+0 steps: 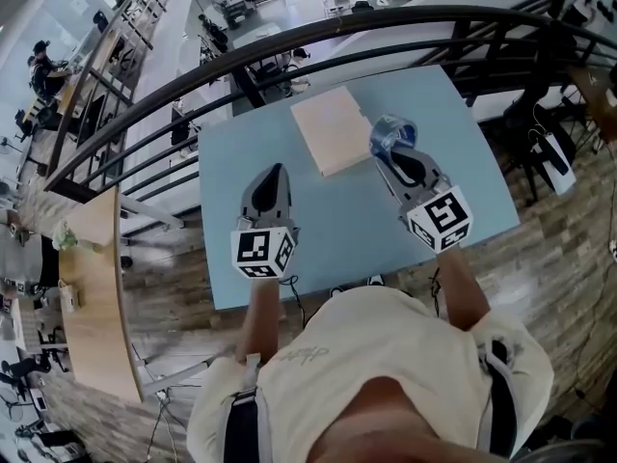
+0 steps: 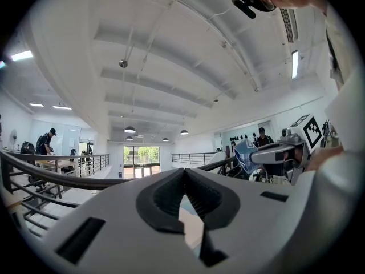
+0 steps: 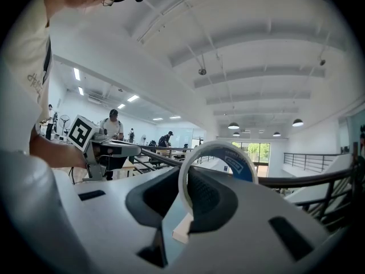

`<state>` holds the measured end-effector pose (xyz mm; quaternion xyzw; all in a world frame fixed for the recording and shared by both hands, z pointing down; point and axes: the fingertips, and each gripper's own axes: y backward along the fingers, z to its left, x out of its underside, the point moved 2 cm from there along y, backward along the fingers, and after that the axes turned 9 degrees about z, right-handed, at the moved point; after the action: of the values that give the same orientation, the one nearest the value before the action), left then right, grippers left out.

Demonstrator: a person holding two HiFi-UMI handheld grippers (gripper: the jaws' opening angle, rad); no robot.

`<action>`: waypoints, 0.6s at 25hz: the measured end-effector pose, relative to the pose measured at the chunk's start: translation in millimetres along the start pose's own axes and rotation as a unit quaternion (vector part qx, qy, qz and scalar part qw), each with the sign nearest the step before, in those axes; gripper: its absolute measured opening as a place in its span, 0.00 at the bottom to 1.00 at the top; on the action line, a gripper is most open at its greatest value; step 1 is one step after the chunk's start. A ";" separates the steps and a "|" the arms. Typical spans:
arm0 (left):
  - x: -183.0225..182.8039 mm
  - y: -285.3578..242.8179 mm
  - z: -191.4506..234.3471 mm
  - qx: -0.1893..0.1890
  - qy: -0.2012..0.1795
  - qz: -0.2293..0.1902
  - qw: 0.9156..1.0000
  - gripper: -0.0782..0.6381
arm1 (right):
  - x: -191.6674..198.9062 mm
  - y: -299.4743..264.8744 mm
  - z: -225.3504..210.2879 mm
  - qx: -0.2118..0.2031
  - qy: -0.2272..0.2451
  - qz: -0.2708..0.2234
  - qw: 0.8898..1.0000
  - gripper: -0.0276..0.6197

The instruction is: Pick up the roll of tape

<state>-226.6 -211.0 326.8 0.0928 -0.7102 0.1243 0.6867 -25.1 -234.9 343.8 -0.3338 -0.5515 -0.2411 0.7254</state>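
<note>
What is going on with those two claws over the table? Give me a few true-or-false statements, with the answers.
1. The right gripper is clamped on the roll of tape. True.
2. The left gripper holds something too. False: its jaws are together with nothing between them.
3. A wooden board lies on the table. True.
4. The table is red. False: it is light blue.

Wood board mid-table, railing just past far edge, open tabletop L of board
</note>
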 end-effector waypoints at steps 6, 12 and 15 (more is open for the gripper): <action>-3.1 -1.9 2.7 -0.002 0.004 0.007 1.000 0.13 | -6.1 -4.8 -1.3 -0.006 -0.002 0.001 1.000 0.12; 6.6 3.9 2.4 -0.002 0.009 0.012 1.000 0.13 | 1.8 -4.6 5.5 -0.011 -0.017 0.002 1.000 0.12; 10.9 2.2 3.3 -0.002 0.012 0.015 1.000 0.13 | 8.3 -8.7 5.6 -0.011 -0.021 0.003 1.000 0.12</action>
<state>-230.9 -209.5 337.4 0.0787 -0.7038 0.1342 0.6932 -32.7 -236.3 354.6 -0.3483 -0.5627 -0.2377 0.7111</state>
